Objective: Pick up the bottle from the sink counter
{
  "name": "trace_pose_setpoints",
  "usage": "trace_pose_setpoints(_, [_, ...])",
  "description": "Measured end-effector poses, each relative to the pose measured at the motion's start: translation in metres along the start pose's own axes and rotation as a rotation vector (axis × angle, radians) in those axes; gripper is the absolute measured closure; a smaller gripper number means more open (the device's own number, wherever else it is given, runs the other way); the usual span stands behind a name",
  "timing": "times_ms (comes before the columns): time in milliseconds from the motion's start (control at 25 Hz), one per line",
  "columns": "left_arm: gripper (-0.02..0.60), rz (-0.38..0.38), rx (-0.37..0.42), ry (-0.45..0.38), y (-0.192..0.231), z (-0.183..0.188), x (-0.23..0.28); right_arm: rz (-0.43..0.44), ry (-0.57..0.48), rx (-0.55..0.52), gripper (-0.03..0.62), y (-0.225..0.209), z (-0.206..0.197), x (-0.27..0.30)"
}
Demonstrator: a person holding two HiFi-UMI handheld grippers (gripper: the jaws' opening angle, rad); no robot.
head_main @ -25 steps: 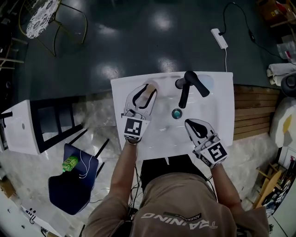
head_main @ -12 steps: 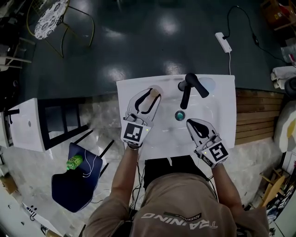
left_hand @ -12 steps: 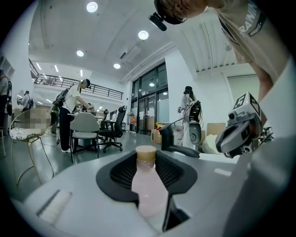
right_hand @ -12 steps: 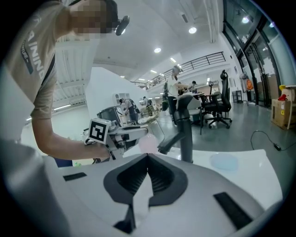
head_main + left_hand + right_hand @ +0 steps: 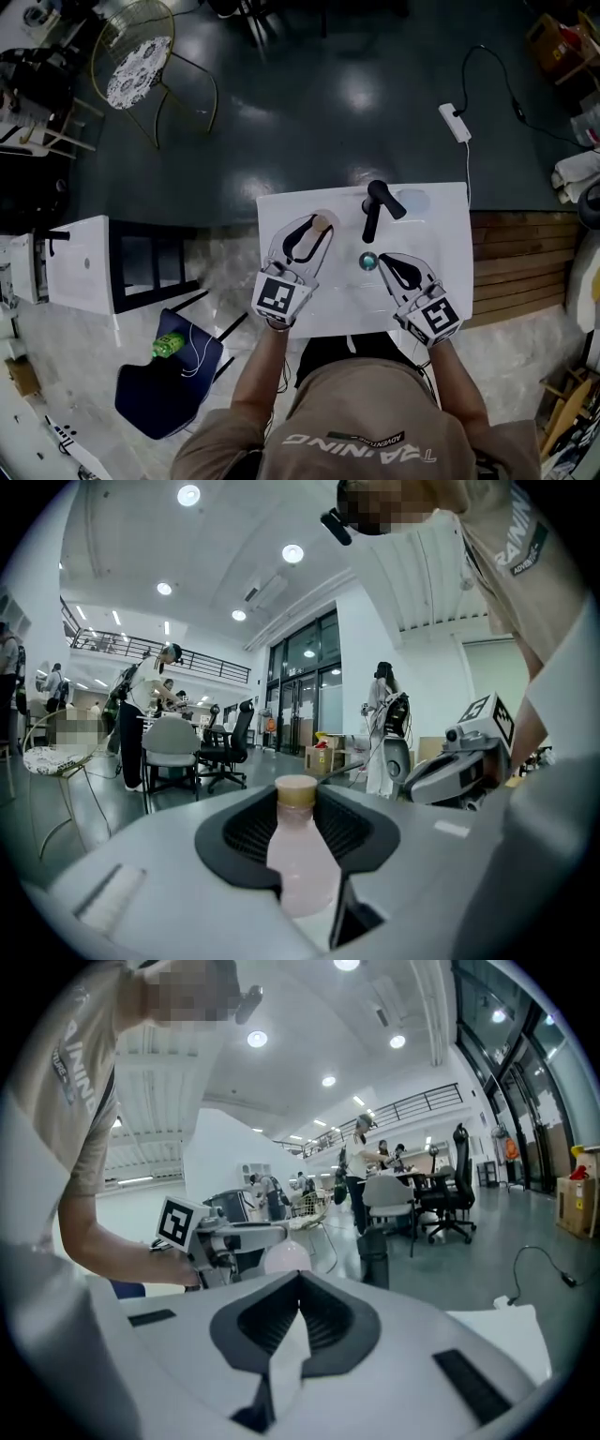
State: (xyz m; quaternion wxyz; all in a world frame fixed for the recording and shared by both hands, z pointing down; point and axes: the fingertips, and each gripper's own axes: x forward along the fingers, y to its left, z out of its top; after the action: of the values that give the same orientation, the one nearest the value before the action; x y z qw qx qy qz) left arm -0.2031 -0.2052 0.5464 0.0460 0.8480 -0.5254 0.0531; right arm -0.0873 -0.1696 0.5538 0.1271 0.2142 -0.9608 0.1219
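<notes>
- where's the bottle [image 5: 300, 855]?
- in the left gripper [image 5: 317, 225], jaws clamped round its body, at the faucet [image 5: 375, 206]'s 9 o'clock; likely for an upright lift.
- right gripper [image 5: 385, 259]?
- jaws together, empty, clear at the faucet's 5 o'clock.

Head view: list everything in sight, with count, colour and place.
sink: one, white, centre
faucet: one, black, sink's back edge
drain: one, teal, basin middle
bottle: one, pale pink with tan cap, between the left jaws
power strip: one, white, floor behind sink
chair: one, wire, far left
green bottle: one, on blue seat, lower left
left hand-held gripper: white, shut on bottle
right hand-held gripper: white, shut, empty, beside drain
</notes>
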Motion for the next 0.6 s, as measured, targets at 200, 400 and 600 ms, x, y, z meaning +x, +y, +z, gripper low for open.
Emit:
trace_pose_setpoints(200, [0.454, 0.029, -0.06, 0.006, -0.004, 0.027, -0.012, -0.001, -0.041, -0.024, 0.587, -0.008, 0.023, -0.01])
trace_pose_setpoints(400, [0.454, 0.049, -0.038, 0.012, -0.007, 0.053, -0.02, 0.009, -0.075, -0.04, 0.588, -0.009, 0.041, -0.021])
trace_pose_setpoints(600, [0.454, 0.067, 0.0, 0.009, -0.01, 0.085, -0.026, 0.019, -0.107, -0.053, 0.586, -0.006, 0.06, -0.034])
